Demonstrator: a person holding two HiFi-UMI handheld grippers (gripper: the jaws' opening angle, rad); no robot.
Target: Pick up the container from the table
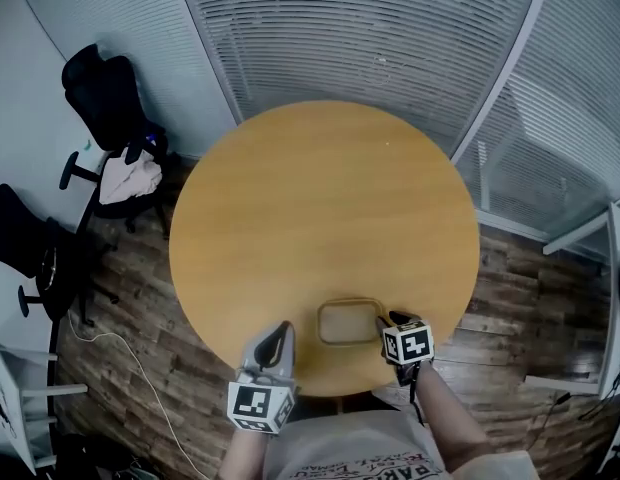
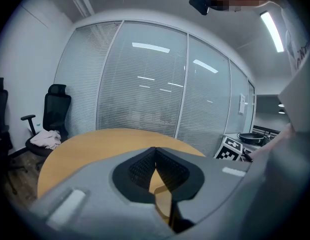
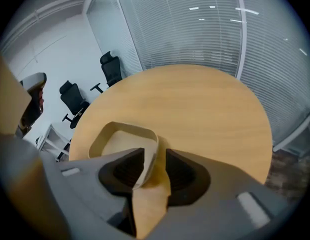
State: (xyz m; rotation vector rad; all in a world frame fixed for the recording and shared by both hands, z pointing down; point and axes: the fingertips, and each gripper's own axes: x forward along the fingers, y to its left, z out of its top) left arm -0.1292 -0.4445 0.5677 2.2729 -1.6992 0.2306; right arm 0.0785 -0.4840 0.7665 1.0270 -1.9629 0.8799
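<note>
A shallow tan container (image 1: 348, 322) with rounded corners sits near the front edge of the round wooden table (image 1: 320, 198). My right gripper (image 1: 383, 320) is at its right side. In the right gripper view that gripper (image 3: 155, 165) is open, and the container (image 3: 124, 143) has its near rim between the jaws. The rim lies against the left pad and clear of the right one. My left gripper (image 1: 283, 330) hovers left of the container, a short gap away. In the left gripper view its jaws (image 2: 155, 151) meet at the tips with nothing between them.
Black office chairs (image 1: 110, 98) stand on the wood floor left of the table, one with cloth on its seat. Glass walls with blinds (image 1: 370, 38) curve behind the table. The right gripper's marker cube (image 2: 229, 148) shows at the right of the left gripper view.
</note>
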